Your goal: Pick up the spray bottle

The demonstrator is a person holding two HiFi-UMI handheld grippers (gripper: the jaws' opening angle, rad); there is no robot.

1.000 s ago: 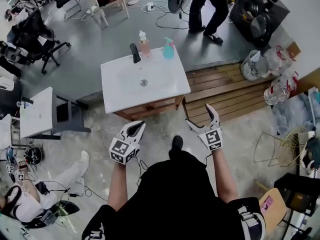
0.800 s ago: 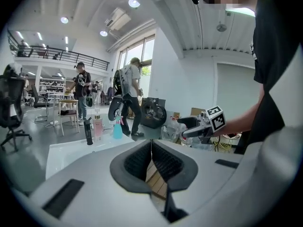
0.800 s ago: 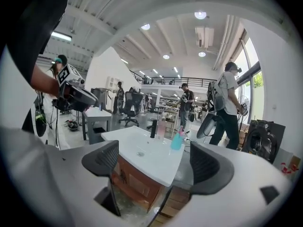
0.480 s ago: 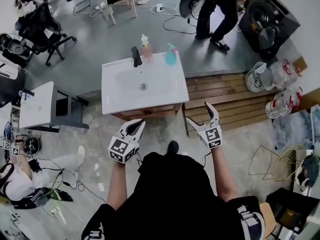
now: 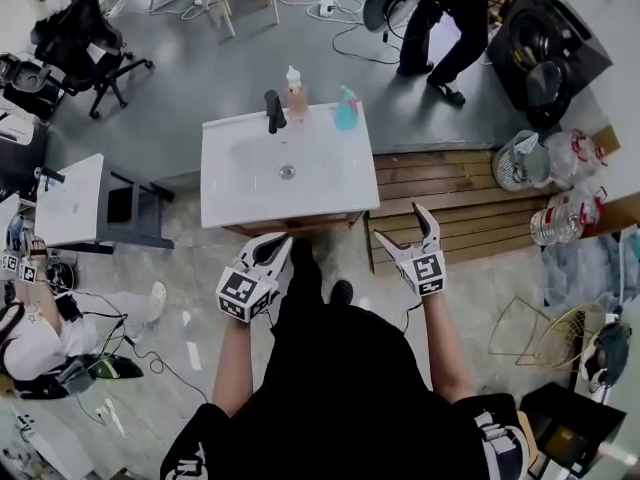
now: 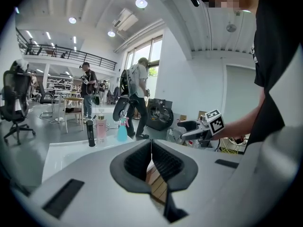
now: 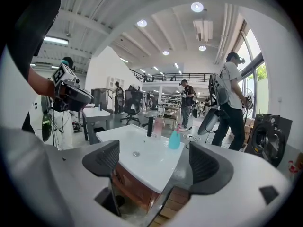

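A teal spray bottle [image 5: 346,110] stands at the far right corner of a white sink unit [image 5: 240,193]; it also shows as the teal spray bottle [image 7: 174,139] and the teal spray bottle [image 6: 122,130]. My left gripper [image 5: 276,250] hovers shut just before the sink's near edge. My right gripper [image 5: 402,226] is open and empty, over the wooden decking right of the sink. Both are well short of the bottle.
A pink soap bottle [image 5: 293,92] and a black tap [image 5: 272,109] stand left of the spray bottle. Wooden decking [image 5: 470,188] lies right of the sink. A person [image 5: 440,8] stands behind it, near a washing machine [image 5: 548,43]. A grey side table [image 5: 70,211] is left.
The whole view has shifted toward the sink; my left gripper now reaches its near edge. A foot has stepped forward beside the left gripper. The jaws have not changed.
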